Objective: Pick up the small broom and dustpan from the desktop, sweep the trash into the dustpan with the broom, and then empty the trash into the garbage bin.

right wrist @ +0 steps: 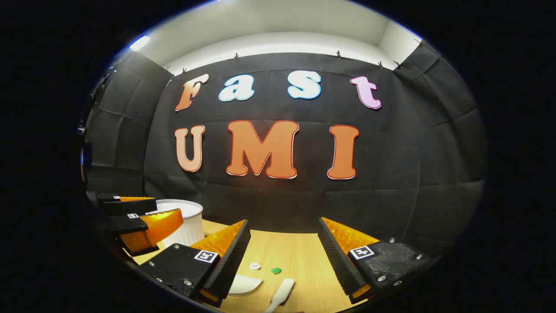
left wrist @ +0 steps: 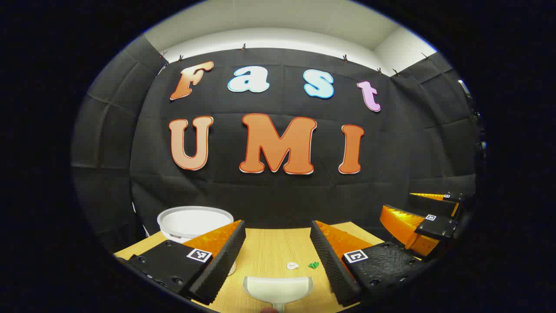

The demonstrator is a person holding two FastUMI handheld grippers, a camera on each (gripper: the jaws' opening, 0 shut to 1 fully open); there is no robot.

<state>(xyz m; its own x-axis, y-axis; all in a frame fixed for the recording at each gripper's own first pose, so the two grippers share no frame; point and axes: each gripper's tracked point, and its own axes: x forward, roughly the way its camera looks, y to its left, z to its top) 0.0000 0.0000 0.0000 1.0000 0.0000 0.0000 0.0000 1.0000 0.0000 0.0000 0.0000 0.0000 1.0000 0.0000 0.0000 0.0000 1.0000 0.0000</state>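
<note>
Your left gripper (left wrist: 278, 256) hangs wide open above the wooden desktop (left wrist: 269, 252), holding nothing. From left to right in the left gripper view you have the white garbage bin (left wrist: 193, 221) at the far edge, the white dustpan (left wrist: 278, 290) between your fingers, then a white scrap (left wrist: 292, 265) and a green scrap (left wrist: 313, 264) just beyond it. Your right gripper (right wrist: 284, 261) is equally wide and empty, with the broom (right wrist: 282, 293) lying low between its fingers.
</note>
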